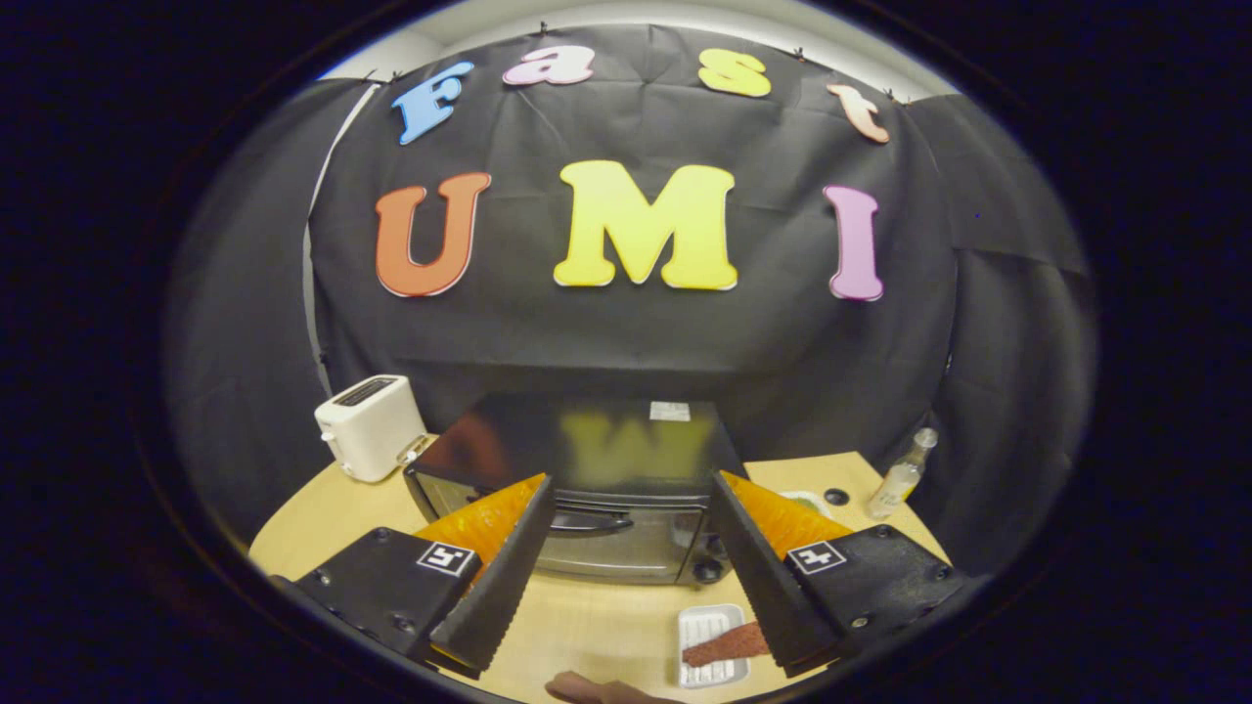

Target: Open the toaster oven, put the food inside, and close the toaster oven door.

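The gripper [629, 557] is held above a light wooden table [597, 626], its two black ridged fingers [494, 577] spread wide apart with nothing between them. Each finger has an orange backing and a black mount carrying a small square marker.

Beyond the fingers, framed in the gap between them, sits a black toaster oven [587, 479] with its glass door shut. The dark door handle [587, 522] runs across the top edge of the door, just ahead of the fingertips. A round knob [706, 570] shows at the oven's lower right corner, close to the right finger.

On the table below the gripper, just inside the right finger, lies a small white tray [712, 647] holding a reddish-brown strip of food [729, 645], partly hidden by that finger. A fingertip of a person's hand [597, 690] shows at the near table edge.

The step in hand looks like opening the door. To do it well, the open fingers should go straight forward and level to straddle the handle at its middle, pinch it squarely, then pull outward and down along the door's swing without dragging the oven.

Counted: one toaster oven, one tray, one strip of food, one white pop-up toaster [370, 426] to the oven's left, one clear bottle [904, 476] to its right, and one small dark disc [836, 497] on the table near the bottle.
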A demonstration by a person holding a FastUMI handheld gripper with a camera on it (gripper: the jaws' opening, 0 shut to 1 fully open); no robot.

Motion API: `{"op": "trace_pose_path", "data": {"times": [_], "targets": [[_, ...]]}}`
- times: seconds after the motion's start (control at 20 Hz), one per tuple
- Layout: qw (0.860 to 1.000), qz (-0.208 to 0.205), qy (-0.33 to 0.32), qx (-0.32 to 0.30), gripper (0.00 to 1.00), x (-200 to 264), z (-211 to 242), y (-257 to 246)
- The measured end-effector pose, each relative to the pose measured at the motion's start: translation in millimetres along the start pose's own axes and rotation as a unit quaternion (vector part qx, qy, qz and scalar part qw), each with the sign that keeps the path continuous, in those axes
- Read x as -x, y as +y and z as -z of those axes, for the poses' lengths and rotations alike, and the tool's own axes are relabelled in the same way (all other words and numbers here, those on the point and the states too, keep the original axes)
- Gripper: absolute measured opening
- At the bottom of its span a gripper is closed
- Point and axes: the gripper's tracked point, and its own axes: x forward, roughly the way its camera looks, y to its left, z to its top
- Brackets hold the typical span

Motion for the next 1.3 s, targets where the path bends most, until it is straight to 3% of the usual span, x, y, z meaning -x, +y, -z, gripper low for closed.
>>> {"op": "trace_pose_path", "data": {"times": [0.25,0.5,0.85,1.3], "targets": [[0.999,-0.030,0.032,-0.004,1.00,-48,21,35],[0.999,-0.014,0.040,-0.001,1.00,-68,26,45],[1.000,-0.002,0.022,-0.014,1.00,-55,32,45],[1.000,0.013,0.004,0.017,1.00,-6,68,48]]}}
